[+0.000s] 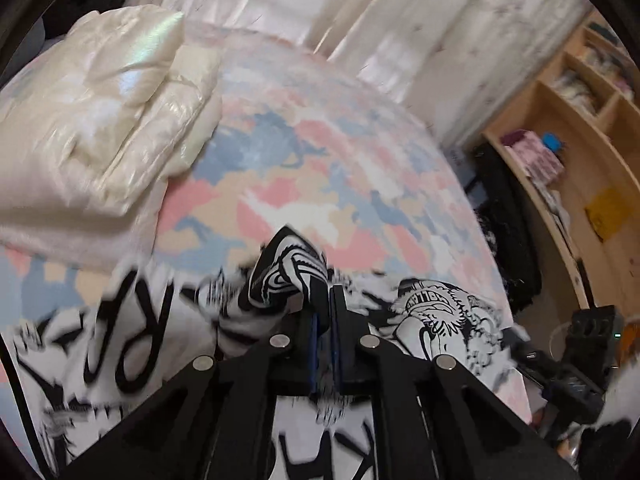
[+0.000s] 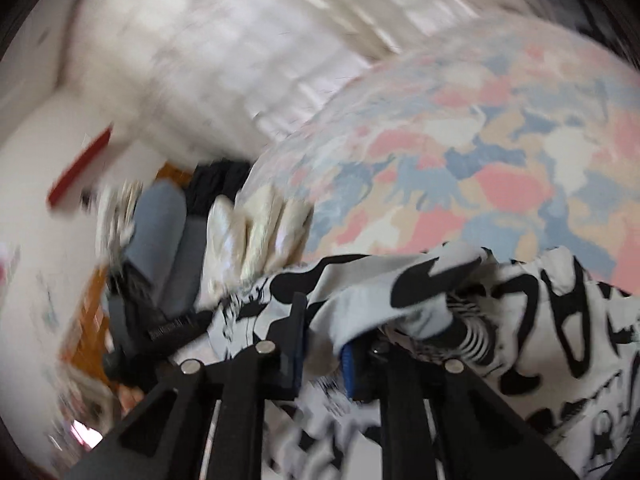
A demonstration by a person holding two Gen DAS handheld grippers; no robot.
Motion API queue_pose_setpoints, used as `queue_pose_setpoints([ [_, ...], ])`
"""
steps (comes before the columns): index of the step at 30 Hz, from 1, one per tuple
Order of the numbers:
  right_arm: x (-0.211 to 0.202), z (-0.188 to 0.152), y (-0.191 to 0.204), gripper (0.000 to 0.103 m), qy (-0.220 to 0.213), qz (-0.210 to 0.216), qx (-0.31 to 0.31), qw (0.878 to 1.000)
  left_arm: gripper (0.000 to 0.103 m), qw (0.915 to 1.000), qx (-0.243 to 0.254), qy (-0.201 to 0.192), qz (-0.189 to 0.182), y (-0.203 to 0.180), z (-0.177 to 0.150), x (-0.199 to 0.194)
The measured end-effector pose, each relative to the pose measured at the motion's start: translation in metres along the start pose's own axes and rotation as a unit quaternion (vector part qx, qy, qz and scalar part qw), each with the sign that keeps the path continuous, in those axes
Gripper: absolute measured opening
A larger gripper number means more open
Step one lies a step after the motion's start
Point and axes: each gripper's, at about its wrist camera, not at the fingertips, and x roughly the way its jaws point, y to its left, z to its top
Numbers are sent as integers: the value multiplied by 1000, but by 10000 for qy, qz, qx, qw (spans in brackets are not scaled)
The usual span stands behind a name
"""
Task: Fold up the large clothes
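Two grippers work one big black-and-white printed garment (image 1: 132, 360) that lies spread over the near part of a bed with a pink, blue and cream patterned cover (image 1: 320, 160). The left gripper (image 1: 329, 308) has its jaws pressed together on a bunched fold of the cloth, which pokes up past the tips. The right gripper (image 2: 320, 320) has its jaws standing apart with cloth draped between and over them, so it seems not to be clamping; the blur makes this less than sure. A folded cream puffer jacket (image 1: 108, 112) sits farther up the bed, beside the garment's far edge. To do this fold well, the right side probably needs a firm pinch on a matching edge before anything is lifted, so both corners travel together. Raising them evenly and keeping the cloth taut between them should stop it sagging or twisting, and laying it down short of the jacket avoids dragging that pile.
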Motion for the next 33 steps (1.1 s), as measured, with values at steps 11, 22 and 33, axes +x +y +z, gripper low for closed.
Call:
queue_pose_setpoints([
  [11,-6,-146,-52,13,1169,-303,13,9927,2,9931,-56,1173,-22,46,-125,13],
  [22,-28,-104,-96,76,287,425,1553,9865,77,9903,-502,856,-975,47,-71,4],
  [33,9,-71,-133,35,-12,280,1985,9797,49,9862,-1277,691,-800,53,-30,83],
])
